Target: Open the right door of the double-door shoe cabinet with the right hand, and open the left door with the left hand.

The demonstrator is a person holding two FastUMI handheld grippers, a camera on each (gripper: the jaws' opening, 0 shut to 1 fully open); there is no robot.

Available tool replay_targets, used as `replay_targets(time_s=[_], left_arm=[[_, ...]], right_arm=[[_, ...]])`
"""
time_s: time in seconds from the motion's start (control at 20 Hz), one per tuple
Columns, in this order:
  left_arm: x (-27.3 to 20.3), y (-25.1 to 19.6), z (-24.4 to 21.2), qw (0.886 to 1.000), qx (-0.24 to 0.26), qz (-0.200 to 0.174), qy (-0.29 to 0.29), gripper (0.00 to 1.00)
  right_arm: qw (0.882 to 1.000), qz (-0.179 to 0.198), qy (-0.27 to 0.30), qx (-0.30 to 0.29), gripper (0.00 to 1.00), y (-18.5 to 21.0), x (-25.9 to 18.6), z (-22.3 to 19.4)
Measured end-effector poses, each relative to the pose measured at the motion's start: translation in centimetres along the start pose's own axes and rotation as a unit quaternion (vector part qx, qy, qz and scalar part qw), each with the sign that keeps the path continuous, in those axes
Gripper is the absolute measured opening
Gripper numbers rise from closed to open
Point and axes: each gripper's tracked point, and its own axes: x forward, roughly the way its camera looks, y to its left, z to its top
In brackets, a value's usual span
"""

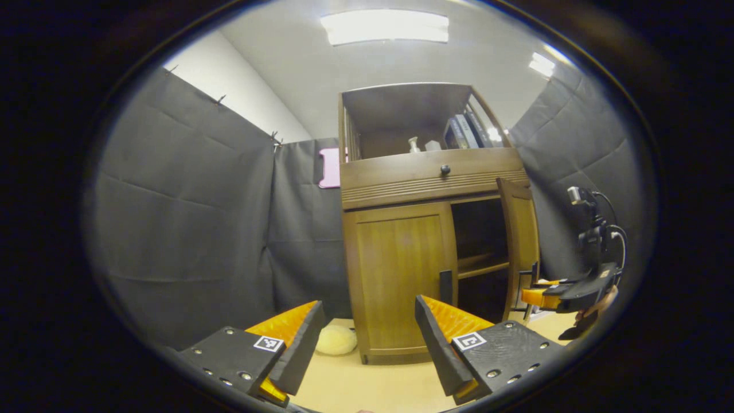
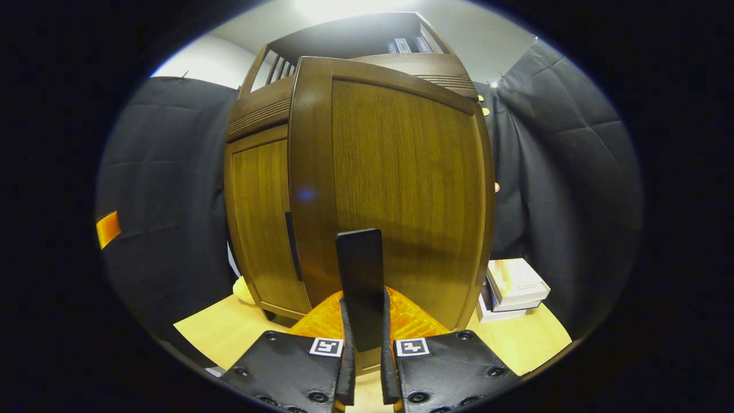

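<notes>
Shoe cabinet (image 1: 424, 189): wooden, upright on light surface (image 1: 367, 384), against black cloth wall
Right door (image 2: 401, 189): swung out, interior shelf (image 1: 481, 267) exposed
Right door's handle (image 2: 360, 287): dark vertical bar, clenched between right tongs (image 2: 363, 350)
Left door (image 1: 398, 275): closed, dark handle (image 1: 445, 287) at its inner edge
Left tongs (image 1: 367, 338): released, wide apart, short of left door
Books (image 2: 513, 289): stacked on surface, right of cabinet

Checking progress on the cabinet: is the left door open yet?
Shut: the left door sits flush in its frame; the right door stands swung out.
</notes>
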Motion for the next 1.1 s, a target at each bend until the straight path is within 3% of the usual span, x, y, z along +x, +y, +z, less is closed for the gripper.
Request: replay_targets(time_s=[0.65, 1.1], left_arm=[[0.6, -1.0, 0.5, 0.998, -0.009, -0.055, -0.004, 0.93], [0.8, -2.0, 0.4, 0.996, -0.015, -0.089, -0.002, 0.92]], right_arm=[[1.000, -0.012, 0.004, 0.003, 0.20, -3.7, -4.3, -0.6], [0.999, -0.034, 0.004, 0.007, 0.16, -7.6, -7.0, -0.8]])
